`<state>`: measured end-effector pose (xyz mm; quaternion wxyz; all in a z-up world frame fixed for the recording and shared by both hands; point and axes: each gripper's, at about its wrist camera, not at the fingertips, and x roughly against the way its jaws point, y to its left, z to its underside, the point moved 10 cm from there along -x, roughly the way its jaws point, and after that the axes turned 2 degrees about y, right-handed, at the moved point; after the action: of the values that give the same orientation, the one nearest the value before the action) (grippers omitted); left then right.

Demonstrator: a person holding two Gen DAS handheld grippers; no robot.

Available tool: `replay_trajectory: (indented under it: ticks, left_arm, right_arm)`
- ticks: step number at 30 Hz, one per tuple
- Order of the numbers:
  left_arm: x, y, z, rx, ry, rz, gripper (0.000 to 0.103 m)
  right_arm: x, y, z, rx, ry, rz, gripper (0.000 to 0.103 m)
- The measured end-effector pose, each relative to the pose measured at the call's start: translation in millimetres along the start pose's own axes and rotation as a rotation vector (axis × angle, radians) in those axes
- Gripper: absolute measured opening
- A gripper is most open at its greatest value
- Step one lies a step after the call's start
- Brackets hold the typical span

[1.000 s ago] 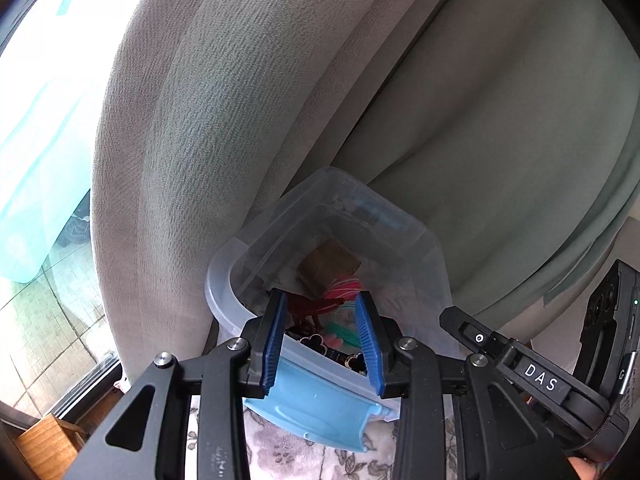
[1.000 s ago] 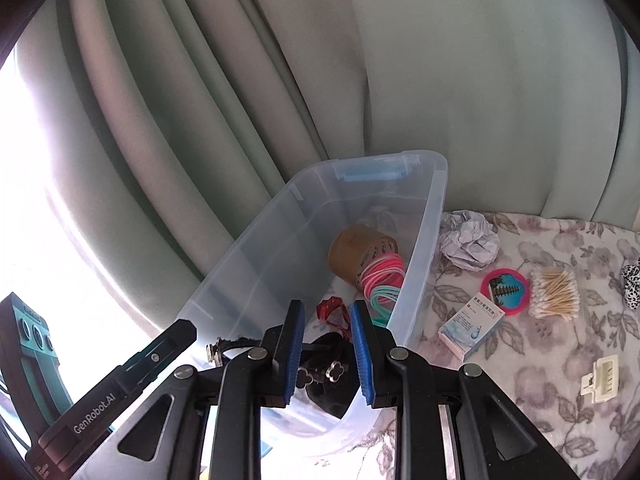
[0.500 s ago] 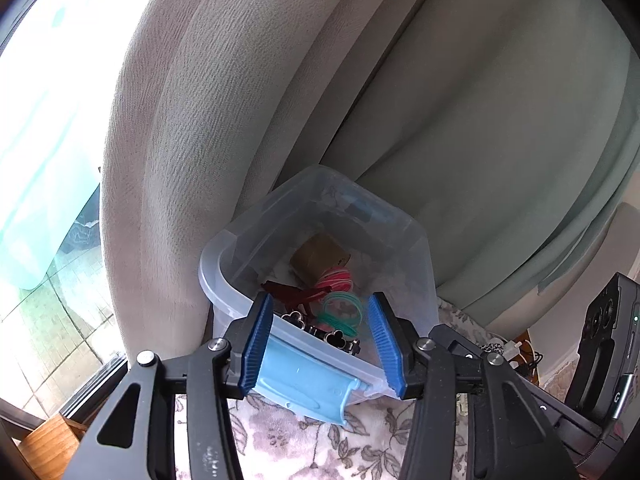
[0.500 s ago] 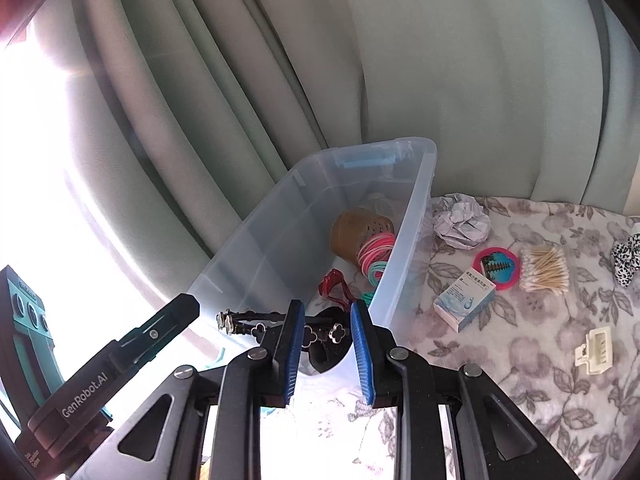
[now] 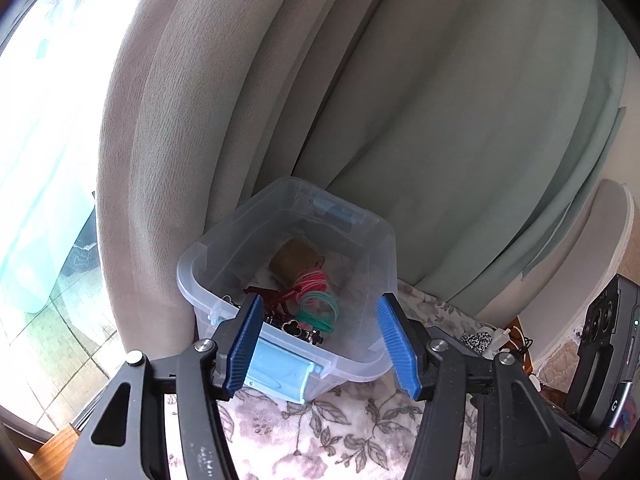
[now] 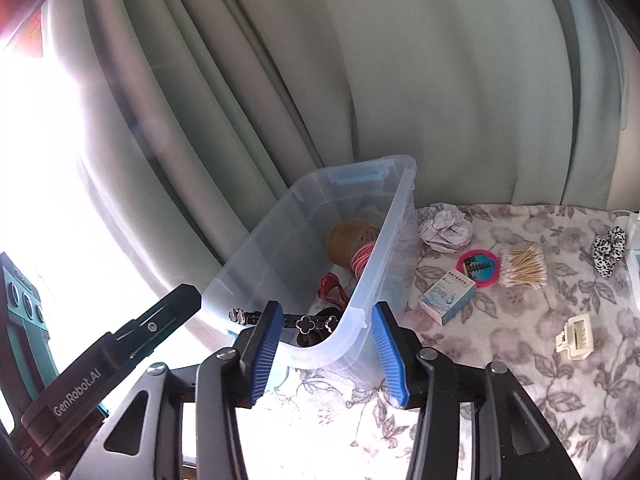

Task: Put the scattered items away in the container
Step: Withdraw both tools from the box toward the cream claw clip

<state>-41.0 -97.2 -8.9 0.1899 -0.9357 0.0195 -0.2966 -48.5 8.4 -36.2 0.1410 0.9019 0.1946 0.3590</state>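
With both our right gripper (image 6: 326, 354) and left gripper (image 5: 322, 346) open and empty, the white-and-blue cardboard box (image 6: 448, 293) lies just right of the clear plastic container (image 6: 394, 216), nearer our right.

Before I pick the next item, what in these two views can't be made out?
- Bin floor near the brown cup: right wrist view, hidden by the frosted wall.
- Small box print: too small to read.
- Items at the right edge: cut off.
- Loose items on the cloth: left wrist view, hidden behind the right tool.
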Motion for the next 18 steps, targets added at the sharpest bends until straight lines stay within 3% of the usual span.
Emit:
replay_trajectory:
  ticks: [6, 13, 18]
  left_arm:
    - [-1, -29, 1, -0.056, -0.013, 0.003, 0.061]
    - [22, -65, 15, -0.125, -0.010, 0.035, 0.061]
    - [10, -90, 25, -0.170, 0.011, 0.037, 0.061]
  right_arm:
    - [26, -10, -3, -0.029, -0.042, -0.024, 0.056]
    - [52, -40, 0, -0.083, -0.079, -0.010, 0.069]
    - [64, -71, 3, -0.132, -0.099, 0.015, 0.078]
